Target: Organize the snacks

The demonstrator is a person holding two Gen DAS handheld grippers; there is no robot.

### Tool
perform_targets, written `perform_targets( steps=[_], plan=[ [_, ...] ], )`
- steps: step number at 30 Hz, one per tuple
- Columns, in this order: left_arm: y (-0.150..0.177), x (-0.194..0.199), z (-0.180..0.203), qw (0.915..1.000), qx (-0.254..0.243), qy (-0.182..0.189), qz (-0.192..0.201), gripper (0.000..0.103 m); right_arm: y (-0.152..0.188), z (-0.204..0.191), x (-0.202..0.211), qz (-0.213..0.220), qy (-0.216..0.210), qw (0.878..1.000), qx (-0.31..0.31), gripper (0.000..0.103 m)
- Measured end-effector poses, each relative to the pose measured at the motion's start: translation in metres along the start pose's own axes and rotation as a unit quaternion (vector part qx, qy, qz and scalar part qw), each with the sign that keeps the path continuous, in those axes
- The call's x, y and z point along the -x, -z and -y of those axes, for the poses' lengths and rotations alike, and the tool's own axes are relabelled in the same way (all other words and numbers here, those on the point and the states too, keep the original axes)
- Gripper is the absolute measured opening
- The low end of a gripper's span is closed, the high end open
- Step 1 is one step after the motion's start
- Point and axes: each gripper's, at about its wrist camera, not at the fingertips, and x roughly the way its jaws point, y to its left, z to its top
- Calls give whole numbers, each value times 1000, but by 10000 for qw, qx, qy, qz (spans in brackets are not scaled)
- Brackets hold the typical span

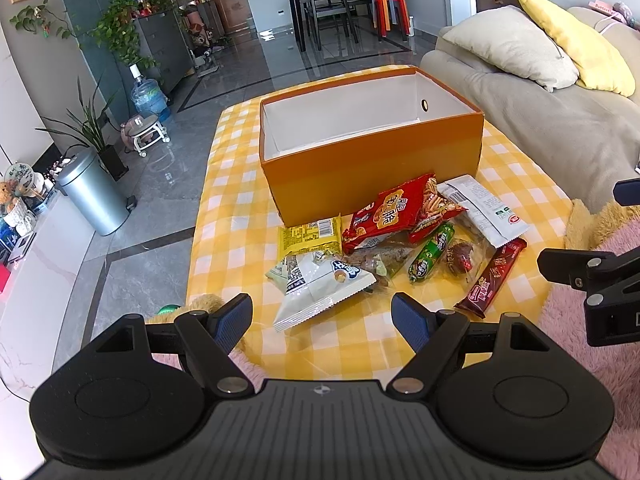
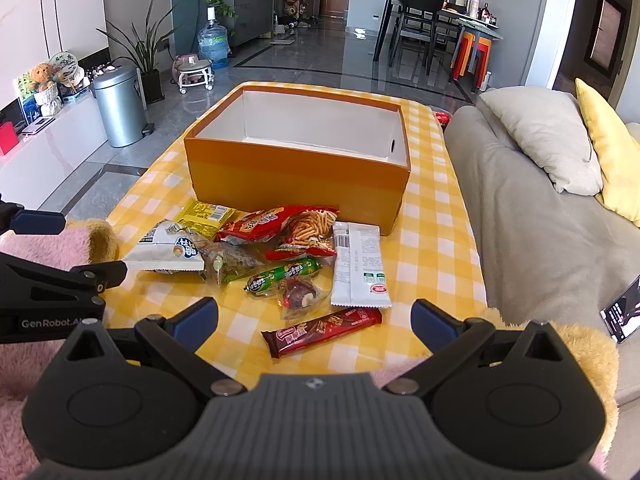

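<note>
Snack pile [image 2: 280,256] lay unsorted on the checked tabletop [image 2: 432,240], just in front of the empty orange box [image 2: 296,172].

Nothing was held: left claw [image 1: 322,316] and right claw [image 2: 314,320] were both spread wide, hovering near the pile's front edge. The brown chocolate bar [image 2: 322,330] lay nearest the right claw, apart from the rest, and was judged the easiest first pick; it is best pinched across its narrow width, lifted clear, then lowered into the box.

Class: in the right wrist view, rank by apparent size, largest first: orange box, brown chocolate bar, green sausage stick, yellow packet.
1. orange box
2. brown chocolate bar, though nearness inflates it
3. green sausage stick and yellow packet: too alike to rank
</note>
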Motion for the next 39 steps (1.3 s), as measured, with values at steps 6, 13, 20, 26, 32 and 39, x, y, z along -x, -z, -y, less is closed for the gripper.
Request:
perform_targets(
  steps=[6, 13, 20, 26, 32, 39],
  plan=[
    [3, 3, -2, 10000, 12, -13, 1, 93, 0, 1, 0, -5, -3, 10000, -21, 99],
    [2, 5, -2, 10000, 8, -48, -18, 93, 1, -1, 2, 51, -26, 10000, 17, 99],
    [3, 5, -2, 10000, 15, -50, -15, 93, 2, -2, 4, 92, -37, 9999, 20, 99],
    [3, 5, -2, 10000, 16, -48, -16, 93, 1, -5, 4, 97, -44, 9999, 81, 99],
    [2, 5, -2, 10000, 12, -49, -18, 93, 1, -6, 4, 88, -47, 9999, 100, 99],
    [4, 6, -2, 10000, 7, -17, -48, 93, 1, -6, 4, 88, -43, 9999, 102, 99]
  ],
)
